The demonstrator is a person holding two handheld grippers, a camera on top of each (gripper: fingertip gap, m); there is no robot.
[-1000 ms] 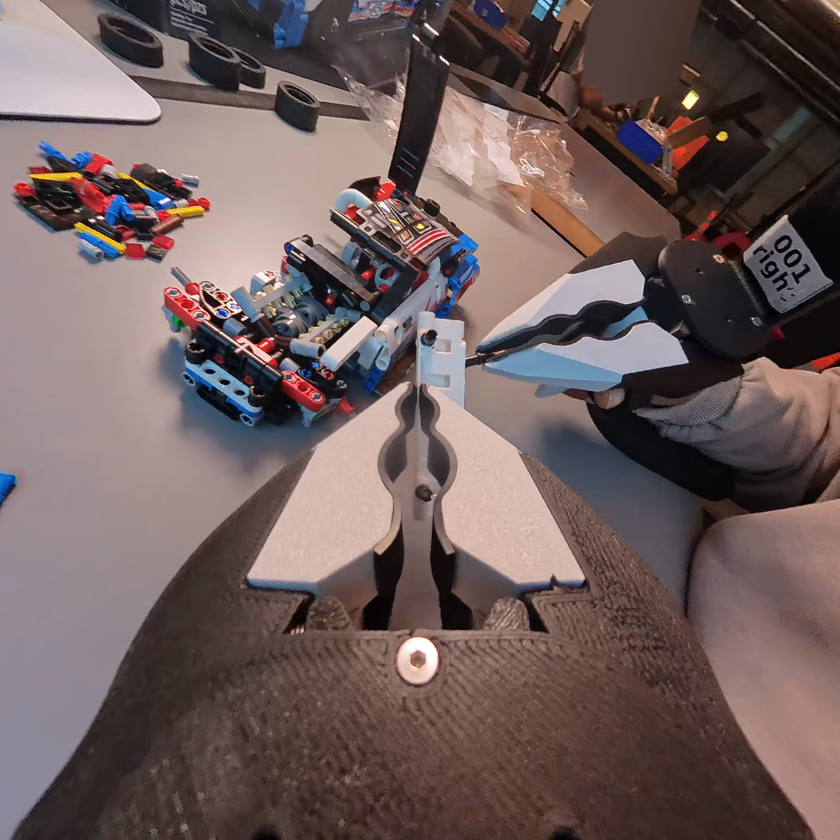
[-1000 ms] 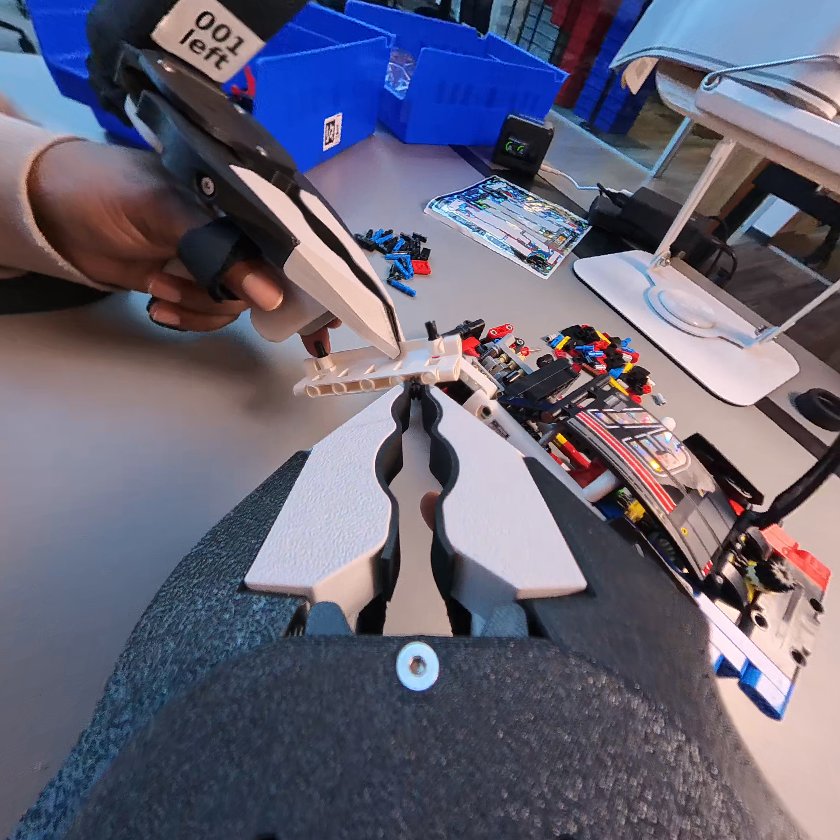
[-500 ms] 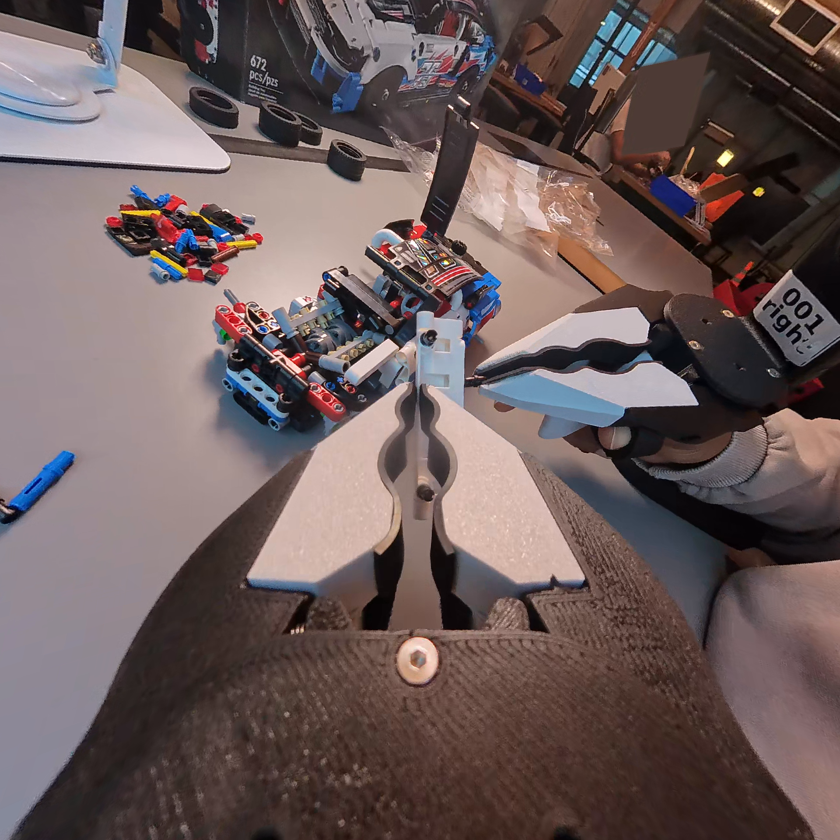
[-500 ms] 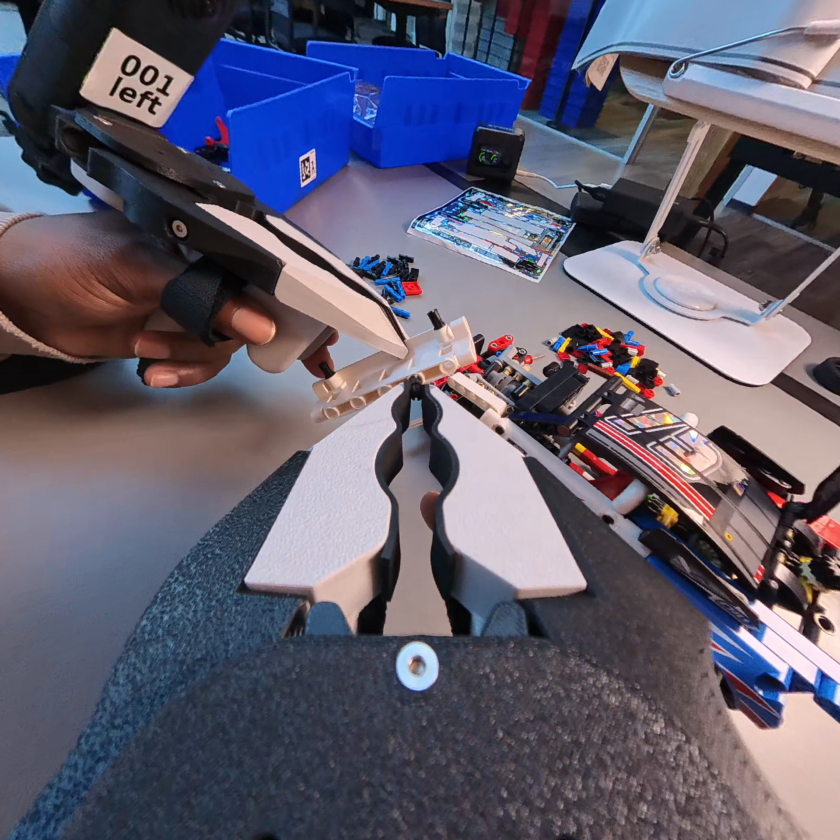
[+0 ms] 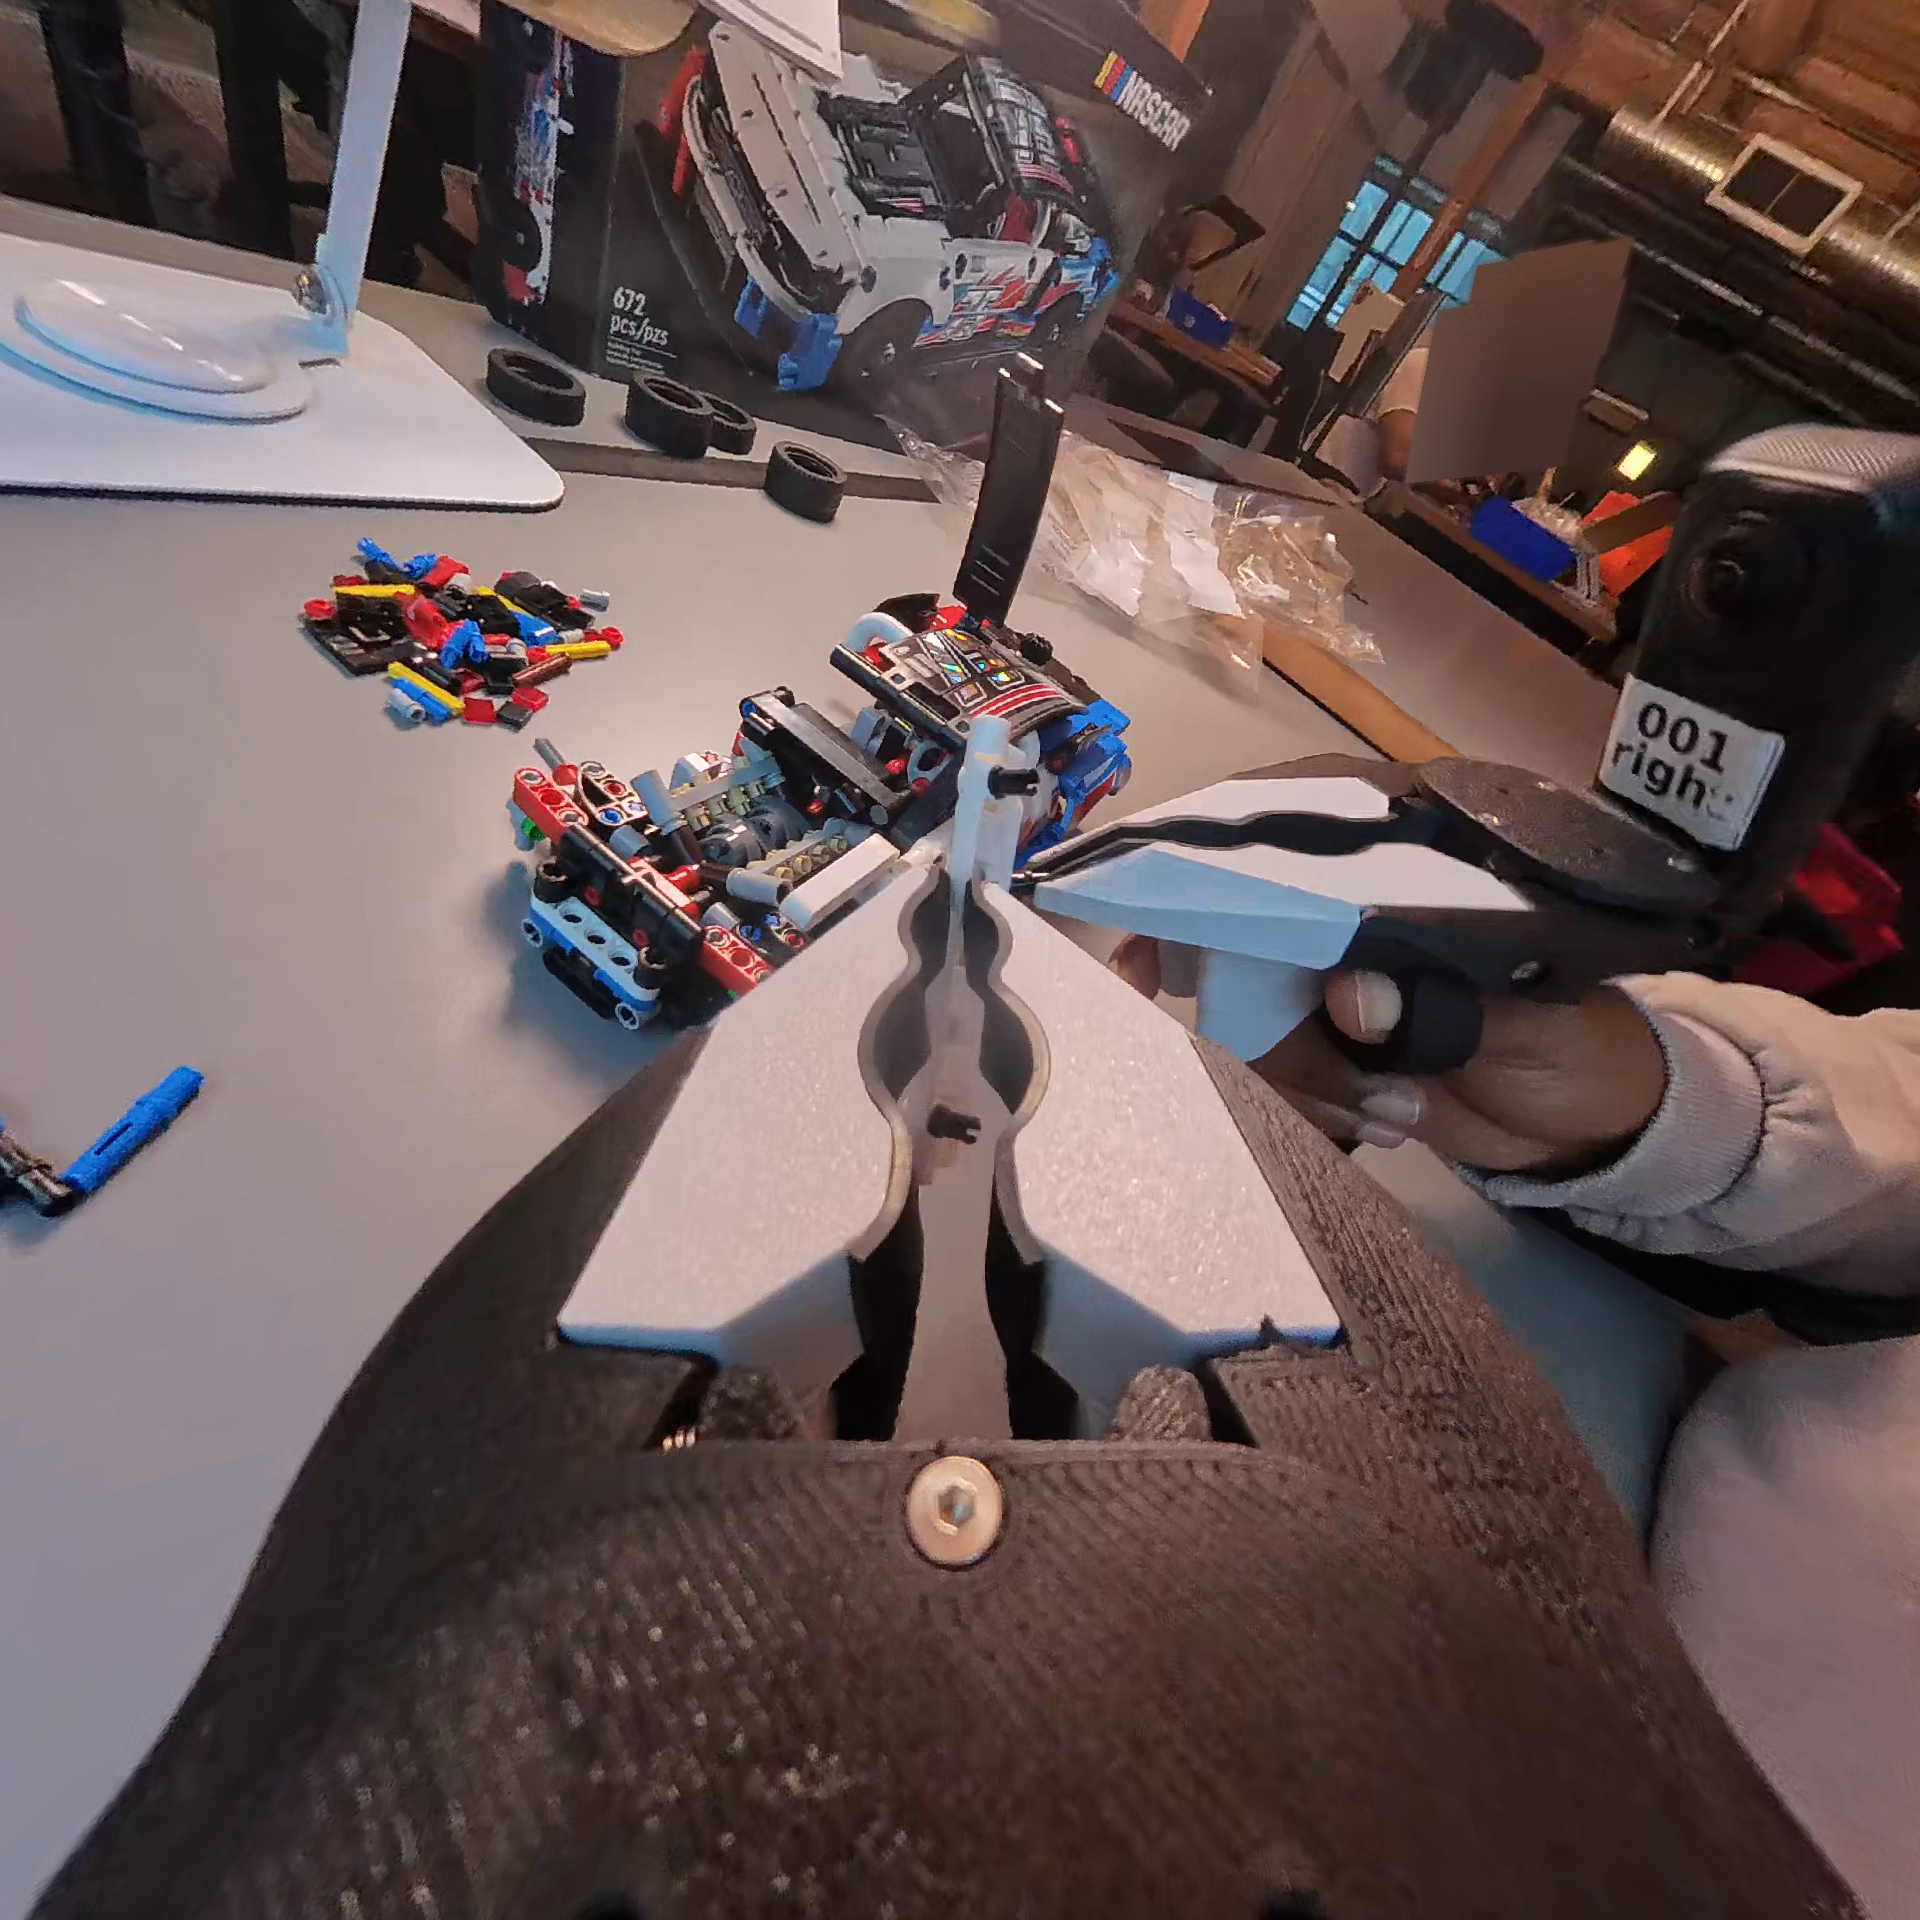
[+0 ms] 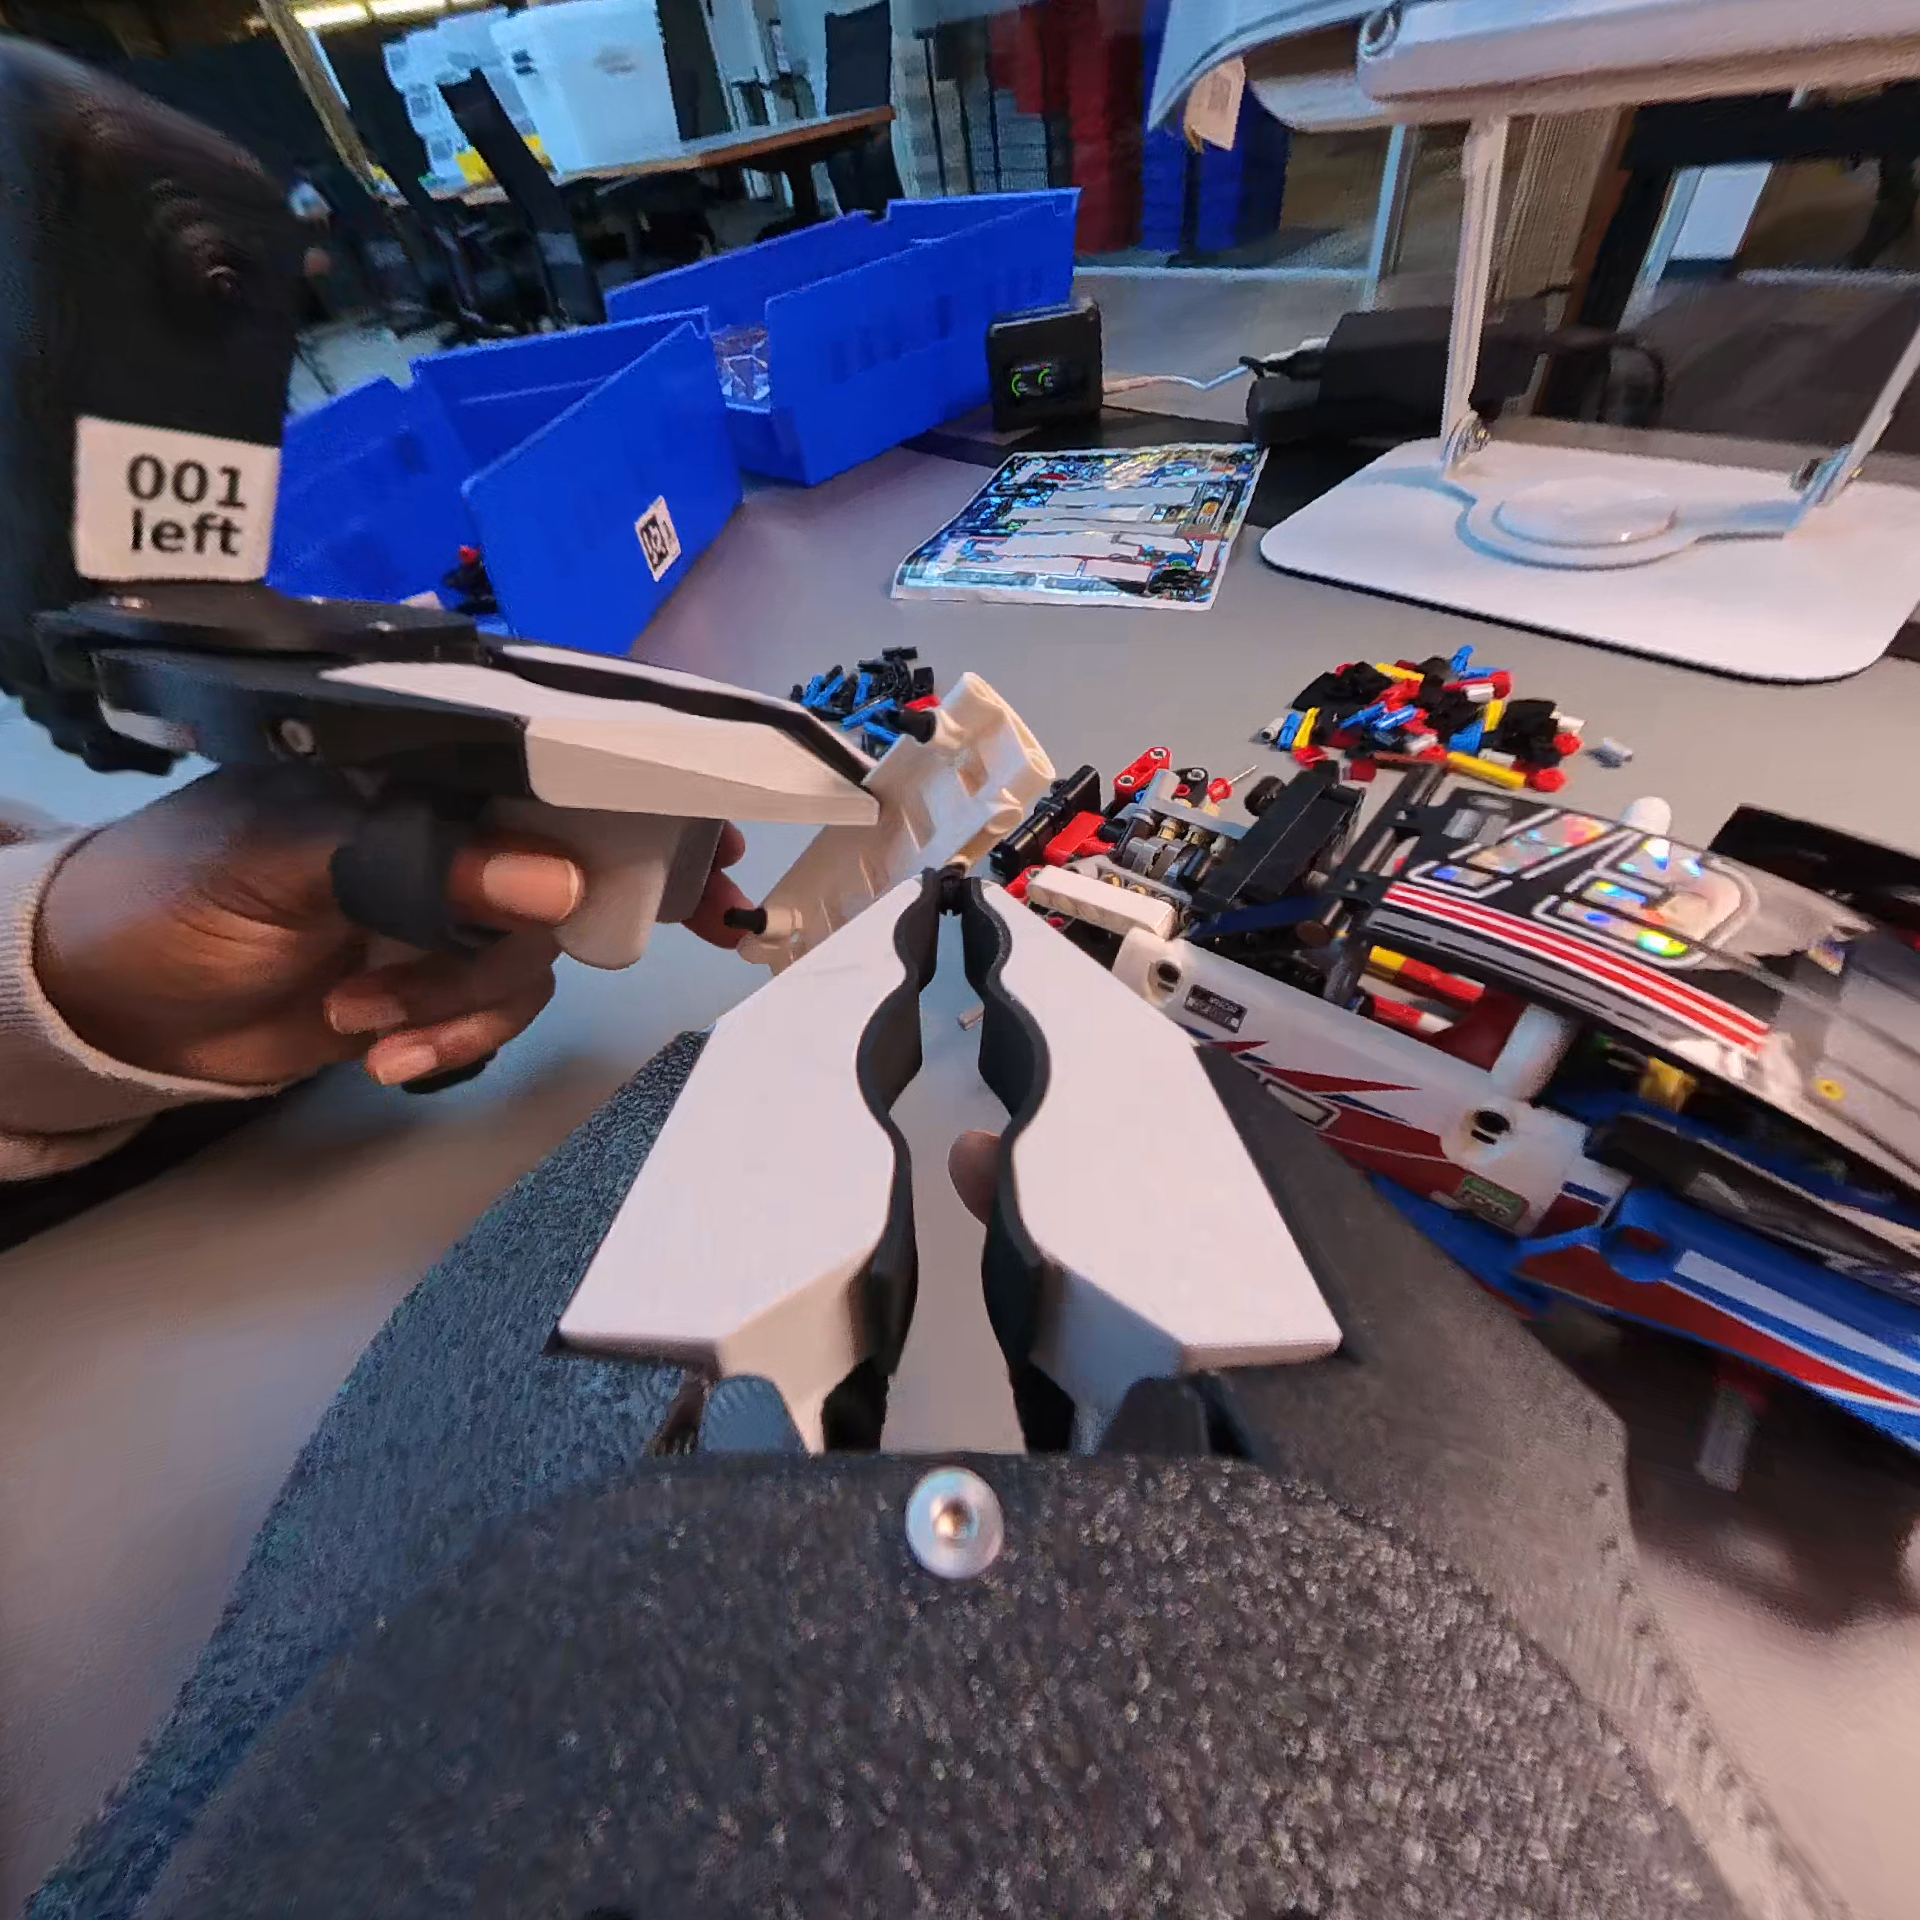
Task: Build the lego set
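My left gripper (image 5: 956, 883) is shut on a white lego panel (image 5: 982, 810) that stands edge-on out of its tips, held above the table. The panel has black pins in it and also shows in the right wrist view (image 6: 935, 805), tilted, with the left gripper (image 6: 868, 800) clamped on its upper edge. My right gripper (image 6: 943, 883) is shut on a small black pin and its tips touch the panel's lower edge. From the left wrist view the right gripper (image 5: 1023, 883) comes in from the right. The partly built lego car (image 5: 821, 790) (image 6: 1455, 935) sits on the grey table just behind.
A pile of loose pieces (image 5: 457, 644) (image 6: 1423, 717) lies beyond the car. A heap of small pins (image 6: 862, 686), a blue pin (image 5: 135, 1122), several tyres (image 5: 665, 410), the set's box (image 5: 862, 208), plastic bags (image 5: 1195, 561), a lamp base (image 6: 1610, 551), an instruction sheet (image 6: 1081, 525) and blue bins (image 6: 623, 468) ring the table. Only a small space, under 4 cm, lies between the two pairs of fingers.
Both grippers have risen and tipped upward together. The white panel has turned from lying nearly flat to tilted. The right gripper's tips have stayed at the panel's edge.
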